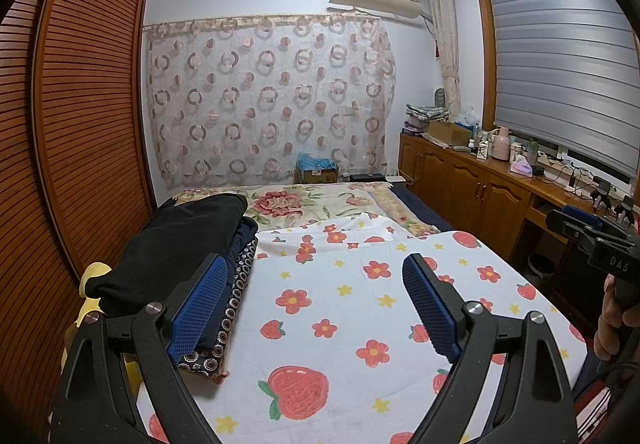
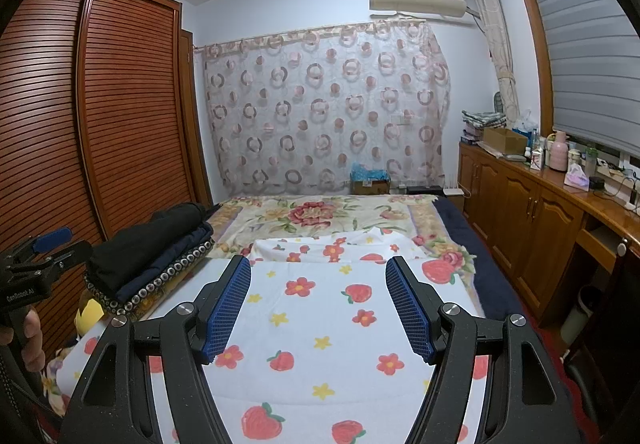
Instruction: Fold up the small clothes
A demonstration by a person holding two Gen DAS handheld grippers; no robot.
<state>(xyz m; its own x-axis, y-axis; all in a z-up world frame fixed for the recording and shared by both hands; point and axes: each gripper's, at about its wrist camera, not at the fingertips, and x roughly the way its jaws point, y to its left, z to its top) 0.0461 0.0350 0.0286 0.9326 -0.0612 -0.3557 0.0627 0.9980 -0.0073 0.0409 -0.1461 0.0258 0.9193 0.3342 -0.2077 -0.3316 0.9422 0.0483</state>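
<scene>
The left hand-held gripper [image 1: 316, 308] hangs with its blue-padded fingers spread wide and nothing between them. Directly below and ahead of it lies the white cloth [image 1: 340, 328] printed with red flowers, strawberries and yellow stars, spread flat on the bed [image 1: 320, 204]; its far edge is rumpled and partly turned over itself. Just to the left of this gripper's left finger sits a stack of folded clothes [image 1: 180, 244]: a black piece on top, dark blue under it, and a dark piece with a ring pattern at the bottom, its edge touching the white cloth.

The right hand-held gripper [image 2: 318, 308] is likewise open and empty, hovering above the same white cloth [image 2: 320, 324], which fills the space beneath and ahead of its fingers. From this view the stack of folded clothes [image 2: 152, 260] lies forward and to the left, and the left hand-held gripper [image 2: 48, 248] shows at the left edge, beside that stack.
</scene>
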